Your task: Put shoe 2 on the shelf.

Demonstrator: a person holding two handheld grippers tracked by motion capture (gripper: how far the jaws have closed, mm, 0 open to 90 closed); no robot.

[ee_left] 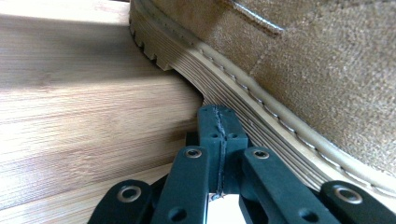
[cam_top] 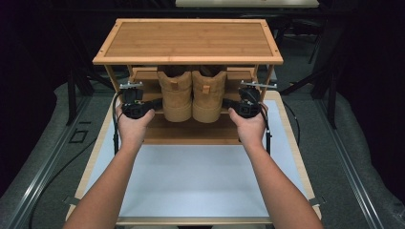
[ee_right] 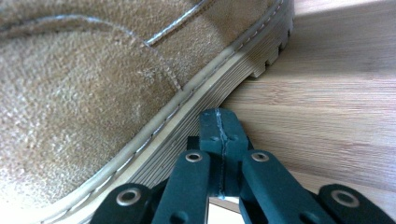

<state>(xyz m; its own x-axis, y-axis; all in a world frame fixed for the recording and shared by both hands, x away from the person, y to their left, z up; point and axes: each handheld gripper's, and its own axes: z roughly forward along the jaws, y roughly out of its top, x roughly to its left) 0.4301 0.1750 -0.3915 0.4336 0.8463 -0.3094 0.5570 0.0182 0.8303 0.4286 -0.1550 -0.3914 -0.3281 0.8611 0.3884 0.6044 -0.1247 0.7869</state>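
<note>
A bamboo shoe rack (cam_top: 187,40) stood at the far end of the worktop (cam_top: 191,181), its broad top board overhanging the shelf below. On that shelf sat a pair of tan suede boots (cam_top: 192,95), side by side and touching, heels toward the near side.

The left gripper (cam_top: 135,107) was held at the left boot's outer flank, and the right gripper (cam_top: 248,106) at the right boot's outer flank, each in a hand reaching in from the near edge. In the left gripper view the fingers (ee_left: 219,128) were clenched together with nothing between them, their tip against the ribbed sole (ee_left: 243,116) just above the shelf board (ee_left: 84,121). The right gripper view showed the same: fingers (ee_right: 219,130) pressed together on nothing, tip at the sole (ee_right: 196,121) of the right boot.

The rack's side posts stood just outside each gripper. A white mat covered the near part of the worktop. Dark cables trailed from both grippers down past the wrists.
</note>
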